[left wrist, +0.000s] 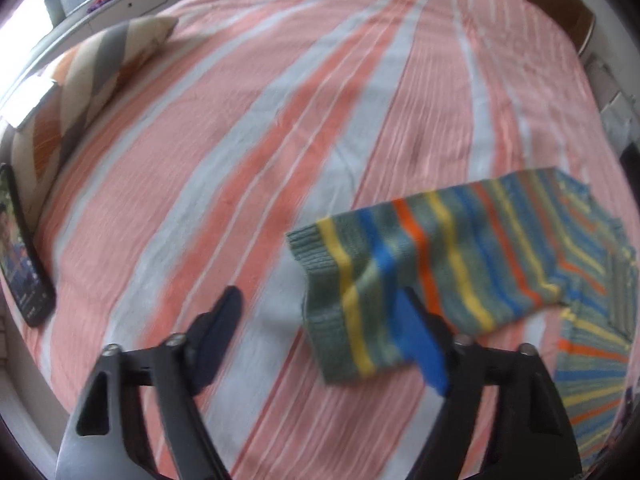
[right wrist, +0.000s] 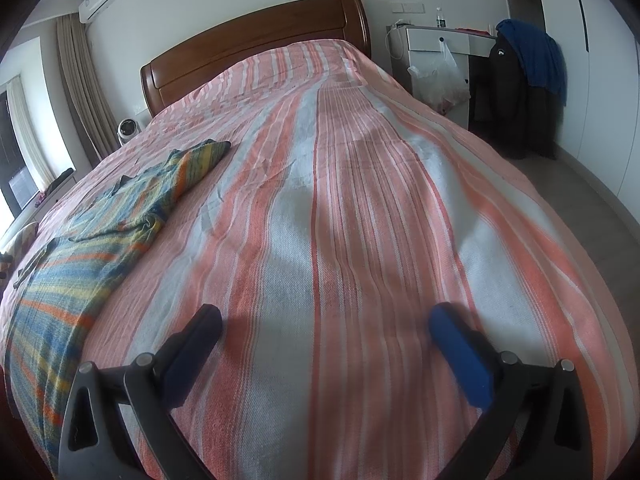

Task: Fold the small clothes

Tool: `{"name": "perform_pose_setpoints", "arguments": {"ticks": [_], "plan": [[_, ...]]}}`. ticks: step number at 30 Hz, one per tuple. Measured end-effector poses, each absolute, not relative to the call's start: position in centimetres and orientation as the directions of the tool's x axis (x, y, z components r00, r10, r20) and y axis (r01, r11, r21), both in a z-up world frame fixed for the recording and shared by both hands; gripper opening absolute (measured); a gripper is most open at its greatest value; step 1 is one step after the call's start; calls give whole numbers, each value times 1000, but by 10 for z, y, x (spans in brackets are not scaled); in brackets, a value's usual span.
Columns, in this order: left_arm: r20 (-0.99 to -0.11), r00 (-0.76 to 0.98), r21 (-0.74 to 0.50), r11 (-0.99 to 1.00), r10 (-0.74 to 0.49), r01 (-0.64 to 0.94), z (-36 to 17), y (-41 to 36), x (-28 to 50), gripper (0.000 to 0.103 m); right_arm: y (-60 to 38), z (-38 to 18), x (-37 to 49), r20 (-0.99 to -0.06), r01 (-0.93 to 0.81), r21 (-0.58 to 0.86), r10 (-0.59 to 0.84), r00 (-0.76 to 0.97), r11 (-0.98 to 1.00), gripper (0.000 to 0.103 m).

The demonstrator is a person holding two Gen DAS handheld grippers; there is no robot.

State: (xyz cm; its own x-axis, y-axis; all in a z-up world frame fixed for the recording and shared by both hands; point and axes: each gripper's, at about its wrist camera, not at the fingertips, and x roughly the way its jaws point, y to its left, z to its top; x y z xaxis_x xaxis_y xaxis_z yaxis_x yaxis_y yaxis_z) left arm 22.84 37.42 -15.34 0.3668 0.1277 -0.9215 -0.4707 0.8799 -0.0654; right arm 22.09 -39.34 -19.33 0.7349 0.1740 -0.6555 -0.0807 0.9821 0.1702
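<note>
Left wrist: sweater (left wrist: 460,256) sleeve lies across body, partly folded; rest unfolded. Left gripper (left wrist: 320,336) parted, holding nothing. Right gripper (right wrist: 326,332) wide, empty, over bedspread (right wrist: 360,200).

A bed (right wrist: 360,208) with a brown wooden headboard (right wrist: 256,40) carries everything, covered by a spread striped salmon, white and pale grey. A small striped knit sweater (left wrist: 460,256) lies on the spread, one sleeve stretched out across it. A striped pillow (left wrist: 100,68) rests at one edge, and a dark phone (left wrist: 24,264) leans near it.
</note>
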Motion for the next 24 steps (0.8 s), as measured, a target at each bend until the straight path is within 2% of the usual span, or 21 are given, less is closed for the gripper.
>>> {"name": "perform_pose_setpoints", "arguments": {"ticks": [1,2,3,6,9,12,16,19,20,21,22,24], "plan": [[-925,360,-78,870,119,-487,-160,377,233,49,-393,-193,221,-657,-80,168,172,734,983,103],[-923,372,-111,858,98,-501,-163,379,236,17,-393,-193,221,-658,-79,166,171,734,983,103],[-920,385,-141,852,75,-504,-162,378,239,4,-393,-193,221,-658,-79,165,169,733,983,103],[-900,431,-164,867,63,-470,-137,362,257,3,-393,-193,221,-659,-79,159,165,734,984,103],[-843,534,-162,920,59,-357,-78,323,284,3,-393,-192,221,-657,-80,159,166,736,984,103],[-773,635,-166,969,-12,-184,-16,251,313,3,-392,-193,222,-658,-78,153,161,736,985,103],[-731,669,-142,989,-134,44,11,141,341,3,-393,-193,222,-659,-78,152,160,735,985,103],[-752,636,-101,984,-170,144,-11,71,361,10,-393,-193,222,-659,-78,152,160,735,985,103],[-778,600,-105,980,-185,167,-27,52,368,30,-393,-193,222,-659,-78,151,159,735,985,103],[-815,550,-108,980,-184,168,-47,37,378,57,-393,-193,222,-659,-78,152,160,735,985,103],[-829,532,-107,982,-174,154,-58,29,378,64,-393,-193,222,-659,-78,152,160,735,985,103],[-825,533,-139,982,-187,129,-70,34,379,66,-392,-193,222,-661,-78,149,158,734,986,103]]}}
